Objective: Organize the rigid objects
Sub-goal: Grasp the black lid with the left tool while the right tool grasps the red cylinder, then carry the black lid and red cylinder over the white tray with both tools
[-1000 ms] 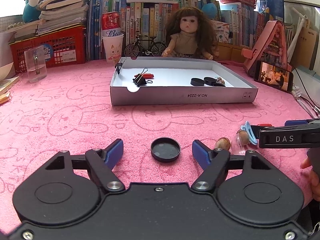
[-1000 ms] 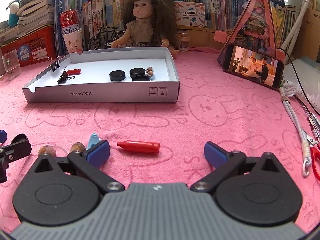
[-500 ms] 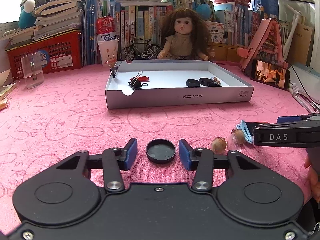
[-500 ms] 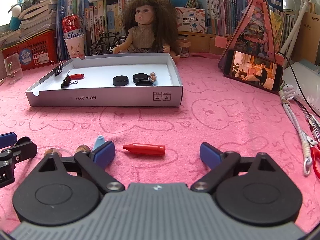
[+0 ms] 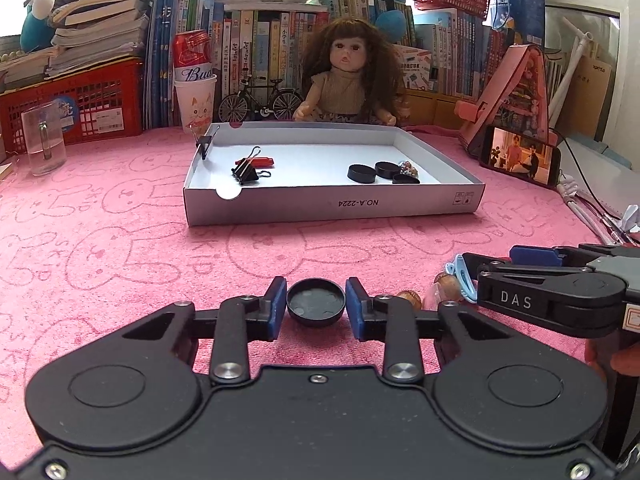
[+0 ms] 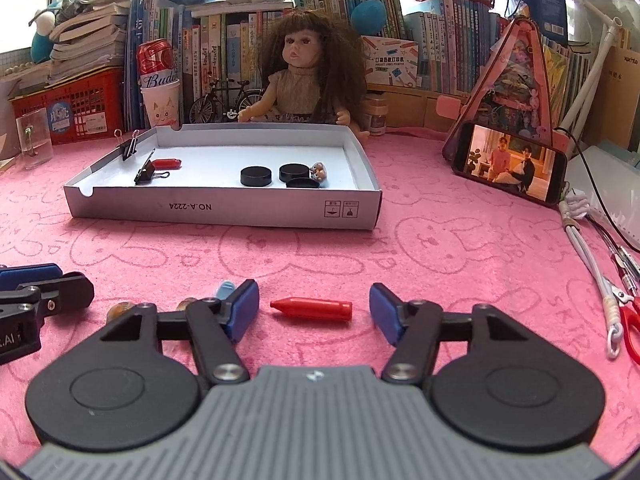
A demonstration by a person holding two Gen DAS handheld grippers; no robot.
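A second earlier both sets of tongs stood wide; since then the left tongs (image 5: 316, 307) have been closing around the black round cap (image 5: 316, 307), and their blue pads (image 5: 277, 307) now sit against its two sides, clamped on it where it rests on the pink desk (image 5: 120, 248). The right tongs (image 6: 314, 312) have been closing too, but their pads (image 6: 242, 314) remain apart and clear of the red crayon-shaped piece (image 6: 312, 309) lying flat on the desk between them. That piece lies crosswise to the tongs, its long axis running left to right, pointed tip toward the left pad, blunt end toward the right. The cap lies with its hollow side up. Beyond, the white box lid (image 5: 332, 210) holds binder clips (image 5: 246, 171), another red piece (image 5: 258, 161) and three black caps (image 5: 362, 173).
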